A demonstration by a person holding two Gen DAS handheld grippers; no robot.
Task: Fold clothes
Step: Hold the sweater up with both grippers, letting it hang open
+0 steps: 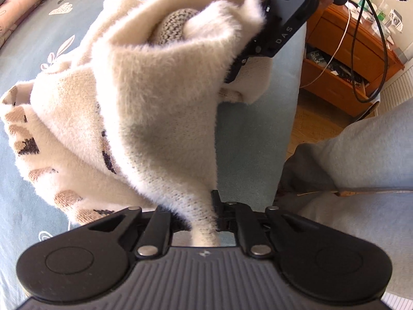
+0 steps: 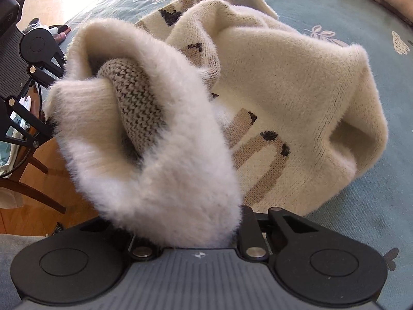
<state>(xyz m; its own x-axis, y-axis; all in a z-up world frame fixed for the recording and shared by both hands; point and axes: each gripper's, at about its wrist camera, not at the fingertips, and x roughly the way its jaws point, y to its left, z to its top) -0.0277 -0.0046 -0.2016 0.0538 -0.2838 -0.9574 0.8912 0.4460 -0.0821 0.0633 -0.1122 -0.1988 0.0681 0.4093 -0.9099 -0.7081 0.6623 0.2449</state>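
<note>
- Blue floral bedspread [image 2: 348, 13] carries fuzzy cream sweater [image 2: 284, 82] near its edge.
- Left gripper [image 1: 206, 222] and right gripper [image 2: 196, 232]: both pinching sweater folds.
- Risk: slippery pile; bunched layers could slide out, skewing fold.

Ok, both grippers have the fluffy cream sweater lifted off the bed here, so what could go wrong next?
1. The left gripper pinches only a narrow tail of the fluffy cream knit sweater; it may slip out.
2. The sweater hangs bunched around the right gripper, its grey-brown knit underside showing, so the fold could come out crooked.
3. Part of it overhangs the edge of the blue flowered bedspread and might slide off toward the floor.
</note>
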